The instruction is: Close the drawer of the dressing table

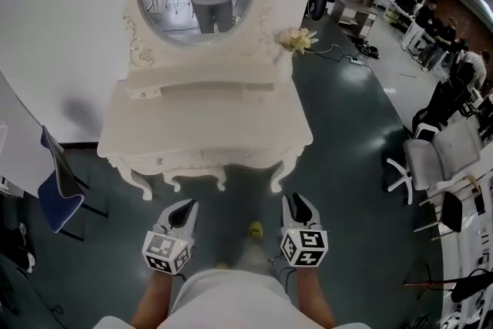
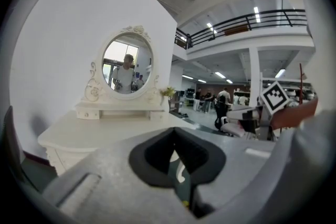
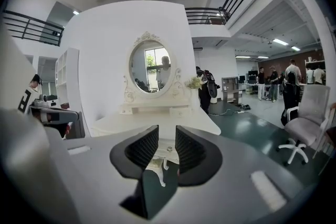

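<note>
Dark floor point(image 1: 339, 166) spread round the white dressing table point(image 1: 208, 115) at 12 o'clock. Its drawer point(image 1: 196, 159) sat under the worktop; nothing inside showed. It looked stiff, best pushed flat on its front. Fingers of the left gripper point(image 1: 185, 209) were pressed together, those of the right gripper point(image 1: 296, 204) a little spread, both empty.

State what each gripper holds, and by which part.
Nothing is held. The left gripper is shut on nothing; the right gripper is open and empty. Both are short of the table.
</note>
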The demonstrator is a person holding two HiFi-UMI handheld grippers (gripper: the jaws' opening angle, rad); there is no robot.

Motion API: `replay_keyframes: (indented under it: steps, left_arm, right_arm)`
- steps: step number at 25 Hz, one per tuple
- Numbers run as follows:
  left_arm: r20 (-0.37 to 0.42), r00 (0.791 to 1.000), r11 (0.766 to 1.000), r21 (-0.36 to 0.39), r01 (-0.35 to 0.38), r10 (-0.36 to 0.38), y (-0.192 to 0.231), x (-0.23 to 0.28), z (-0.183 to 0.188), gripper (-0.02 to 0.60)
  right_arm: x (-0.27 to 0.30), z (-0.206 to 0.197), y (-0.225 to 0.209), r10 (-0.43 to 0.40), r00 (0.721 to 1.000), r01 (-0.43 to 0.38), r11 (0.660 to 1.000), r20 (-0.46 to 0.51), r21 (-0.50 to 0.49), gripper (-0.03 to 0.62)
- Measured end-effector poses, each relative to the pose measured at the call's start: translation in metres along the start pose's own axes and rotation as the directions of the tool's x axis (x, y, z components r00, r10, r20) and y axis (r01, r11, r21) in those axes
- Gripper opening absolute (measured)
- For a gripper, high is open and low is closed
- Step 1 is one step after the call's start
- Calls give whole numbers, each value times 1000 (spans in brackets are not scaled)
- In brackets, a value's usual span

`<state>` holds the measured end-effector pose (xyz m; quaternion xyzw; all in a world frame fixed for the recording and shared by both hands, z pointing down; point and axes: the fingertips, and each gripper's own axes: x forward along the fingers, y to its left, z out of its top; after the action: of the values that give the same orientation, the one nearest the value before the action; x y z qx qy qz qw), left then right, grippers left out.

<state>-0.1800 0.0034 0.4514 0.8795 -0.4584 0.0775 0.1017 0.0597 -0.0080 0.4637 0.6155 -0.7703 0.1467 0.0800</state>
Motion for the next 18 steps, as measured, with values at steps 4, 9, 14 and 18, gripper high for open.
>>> replay_keyframes:
  steps: [4, 9, 14, 18]
  left_arm:
    - [-3, 1000, 1000, -12, -10, 10, 19, 28, 1, -2]
    - [-8, 999, 999, -10, -32, 32, 47, 82, 13, -2]
    - [-14, 999, 999, 6, -36, 36, 70, 146, 33, -2]
    - [-22, 998, 998, -15, -63, 63, 96, 198, 42, -2]
  right_arm:
    - [38, 6, -11, 7, 1000, -7, 1000, 4, 9, 85]
    - [99, 23, -34, 21, 1000, -21, 1000, 2, -5, 86]
    - [161, 47, -62, 38, 999, -38, 999, 2, -11, 84]
    - [220, 59, -85, 62, 998, -62, 998, -21, 1, 85]
